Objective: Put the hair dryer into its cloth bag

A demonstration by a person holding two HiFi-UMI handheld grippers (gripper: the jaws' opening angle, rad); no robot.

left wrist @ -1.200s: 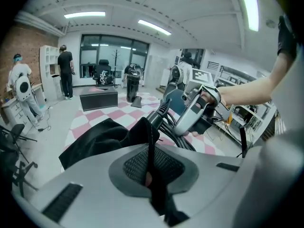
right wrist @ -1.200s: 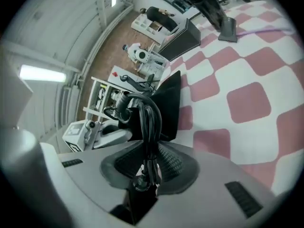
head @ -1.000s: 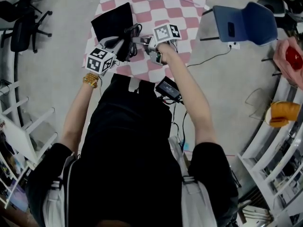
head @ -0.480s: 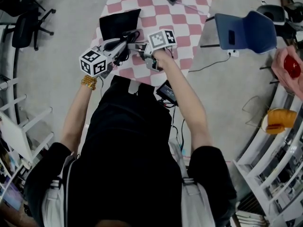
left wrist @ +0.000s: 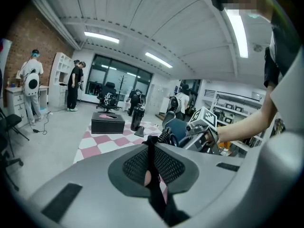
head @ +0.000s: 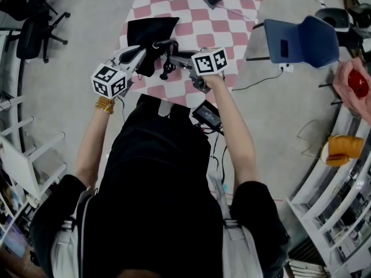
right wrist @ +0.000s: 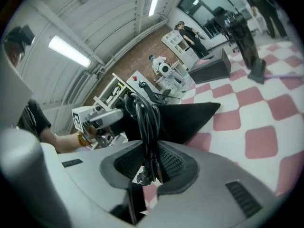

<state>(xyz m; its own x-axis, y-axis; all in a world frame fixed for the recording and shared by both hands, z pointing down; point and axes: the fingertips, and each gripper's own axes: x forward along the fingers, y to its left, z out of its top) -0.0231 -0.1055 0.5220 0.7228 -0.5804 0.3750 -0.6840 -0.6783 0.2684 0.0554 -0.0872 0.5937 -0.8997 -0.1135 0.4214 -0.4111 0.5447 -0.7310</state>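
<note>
Nearest to me, my L gripper (left wrist: 150, 163) is pinched tight on a thin fold of the soft black cloth bag (head: 152, 30). I think it's held up like that so the bag hangs w/ its top lifted. My R gripper (right wrist: 149, 167) is squeezed on a looped bunch of shiny black cord (right wrist: 146, 120), the hair dryer's wire. It's kept just beside the bag, prob. so it can go in next. Both grippers are up in the air, close together, over the near part of the pink and white checked floor mat (head: 197, 16).

Where's the dryer itself? The head view only shows the bag and the dangling cord, no dryer body. The L gripper view shows more: a dark blue round thing w/ a ribbed neck (left wrist: 176, 131) right by the R gripper. That's prob. the dryer, but I can't be sure. The R gripper view shows the bag spread wide behind the cord.

Farther off there's a blue plastic chair (head: 301, 33) at far right and a flat black box (left wrist: 108, 122) on the mat. People (left wrist: 29, 84) stand by white shelves (left wrist: 59, 75) at far left.
</note>
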